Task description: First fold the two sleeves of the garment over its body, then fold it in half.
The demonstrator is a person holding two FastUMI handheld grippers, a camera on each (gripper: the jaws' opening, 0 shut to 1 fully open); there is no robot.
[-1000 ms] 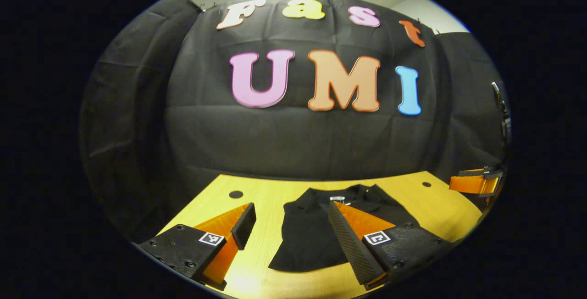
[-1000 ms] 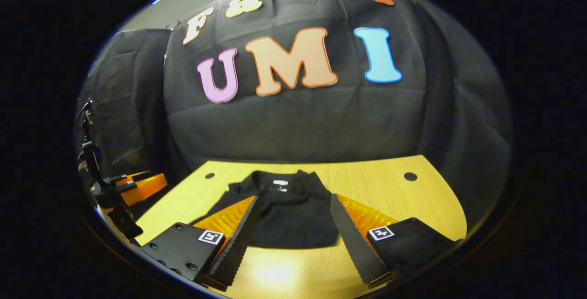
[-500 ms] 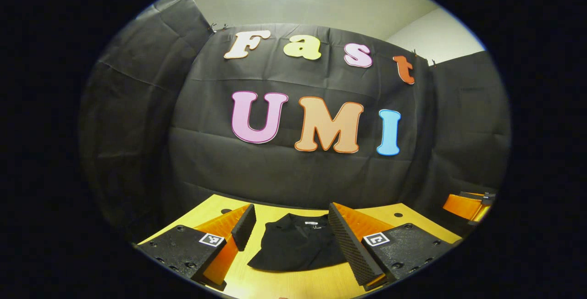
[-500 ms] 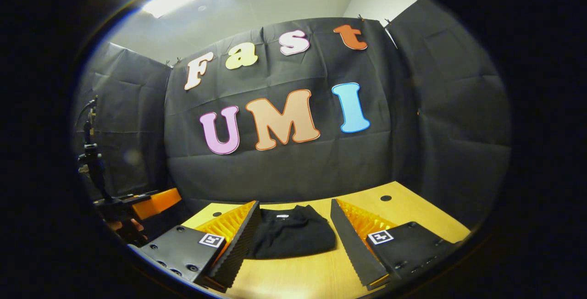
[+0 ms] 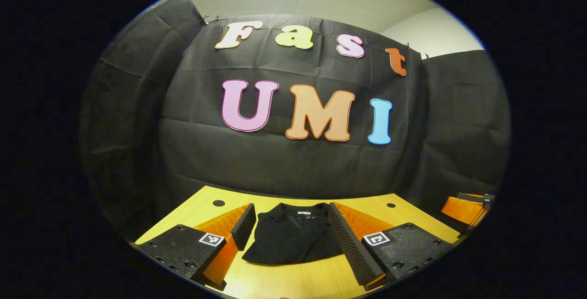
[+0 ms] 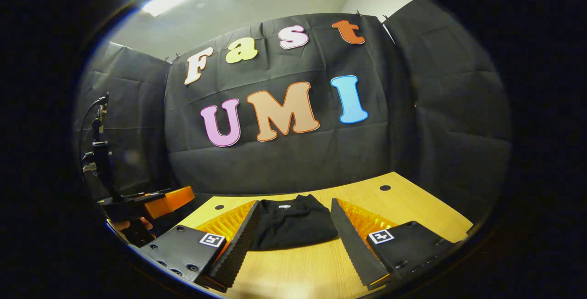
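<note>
A black garment (image 5: 293, 237) lies folded into a compact block on the yellow wooden table (image 5: 284, 283), its collar label toward the far wall. In the left gripper view my left gripper (image 5: 288, 223) is open, held back from the garment with nothing between its fingers. The right gripper view has the same garment (image 6: 293, 225) lying beyond my right gripper (image 6: 296, 214), which is open and empty too. The other gripper's orange finger (image 5: 463, 209) shows at the right edge of the left gripper view, and an orange finger (image 6: 167, 199) with a hand shows at the left of the right gripper view.
Small round holes (image 5: 218, 203) (image 5: 390, 205) sit near the table's far corners. The black cloth wall (image 5: 293, 161) rises right behind the table's far edge. A black stand with cables (image 6: 98, 152) is at the far left in the right gripper view.
Both grippers have drawn back and tilted up from the garment, which now looks smaller and farther off. They stay open. The garment has not moved.
</note>
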